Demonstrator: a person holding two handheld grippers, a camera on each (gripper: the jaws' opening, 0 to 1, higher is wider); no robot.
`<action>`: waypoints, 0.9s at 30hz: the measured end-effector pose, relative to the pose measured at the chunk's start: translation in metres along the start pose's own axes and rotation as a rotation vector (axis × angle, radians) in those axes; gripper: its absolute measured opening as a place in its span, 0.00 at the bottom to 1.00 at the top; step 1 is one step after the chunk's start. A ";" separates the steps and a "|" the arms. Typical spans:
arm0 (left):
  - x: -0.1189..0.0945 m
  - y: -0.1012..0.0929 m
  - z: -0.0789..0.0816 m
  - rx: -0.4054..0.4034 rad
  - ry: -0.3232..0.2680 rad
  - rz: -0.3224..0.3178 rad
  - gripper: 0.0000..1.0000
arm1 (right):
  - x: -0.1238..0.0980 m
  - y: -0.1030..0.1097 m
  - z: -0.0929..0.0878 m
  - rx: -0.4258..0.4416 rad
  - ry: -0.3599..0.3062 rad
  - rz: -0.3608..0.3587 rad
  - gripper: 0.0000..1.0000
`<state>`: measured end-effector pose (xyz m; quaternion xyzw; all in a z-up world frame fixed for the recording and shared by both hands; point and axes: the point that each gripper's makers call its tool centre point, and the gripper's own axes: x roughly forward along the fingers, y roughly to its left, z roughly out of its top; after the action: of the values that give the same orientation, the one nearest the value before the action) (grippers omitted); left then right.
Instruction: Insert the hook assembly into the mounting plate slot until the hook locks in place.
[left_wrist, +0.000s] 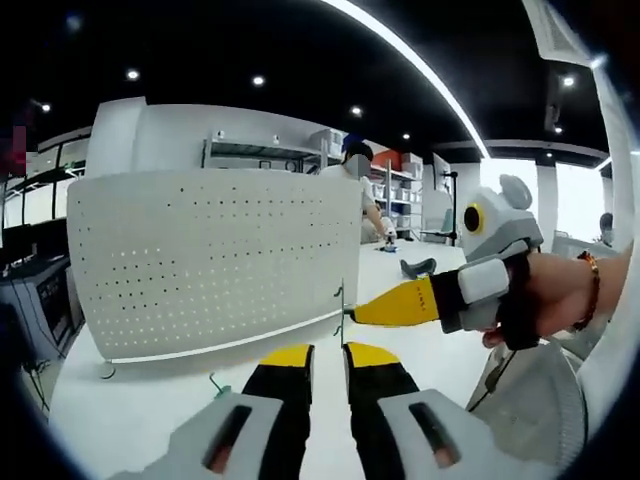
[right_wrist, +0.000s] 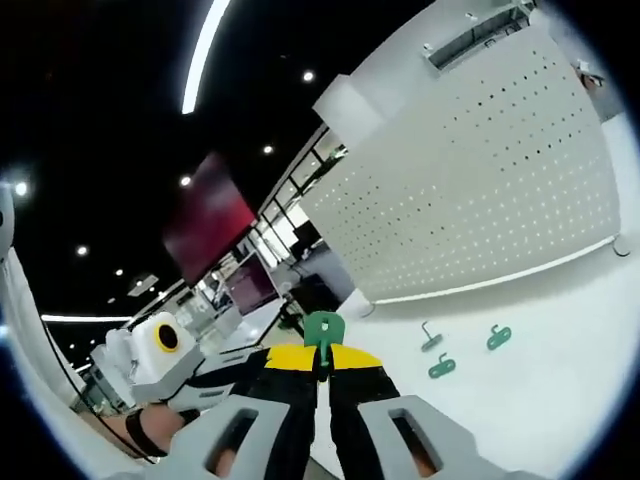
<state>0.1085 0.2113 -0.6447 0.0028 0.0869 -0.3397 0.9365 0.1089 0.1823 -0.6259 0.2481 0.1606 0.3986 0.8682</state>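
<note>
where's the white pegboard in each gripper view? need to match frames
Left gripper view: the pegboard stands upright at left-centre, above the left gripper.
Right gripper view: the pegboard is tilted across the upper right, above the green hooks on the table.
Shared landmark: its pale bottom edge strip.

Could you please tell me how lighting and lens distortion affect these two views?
Left gripper view: bright window glare at right, and the white perforated pegboard panel bows outward. Right gripper view: ceiling strip light curves, the background is soft, and the small green hook stays fairly crisp.
</note>
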 end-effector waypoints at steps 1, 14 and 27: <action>-0.002 0.003 -0.001 -0.005 0.005 -0.002 0.10 | 0.001 0.000 0.002 -0.008 -0.011 -0.017 0.01; -0.034 0.020 0.003 -0.017 -0.020 -0.088 0.23 | 0.002 -0.006 0.024 -0.080 -0.087 -0.144 0.02; -0.045 0.024 -0.003 -0.034 -0.031 -0.101 0.33 | 0.000 -0.009 0.040 -0.087 -0.164 -0.204 0.02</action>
<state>0.0889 0.2586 -0.6411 -0.0228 0.0784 -0.3850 0.9193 0.1339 0.1650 -0.5976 0.2245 0.0962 0.2934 0.9243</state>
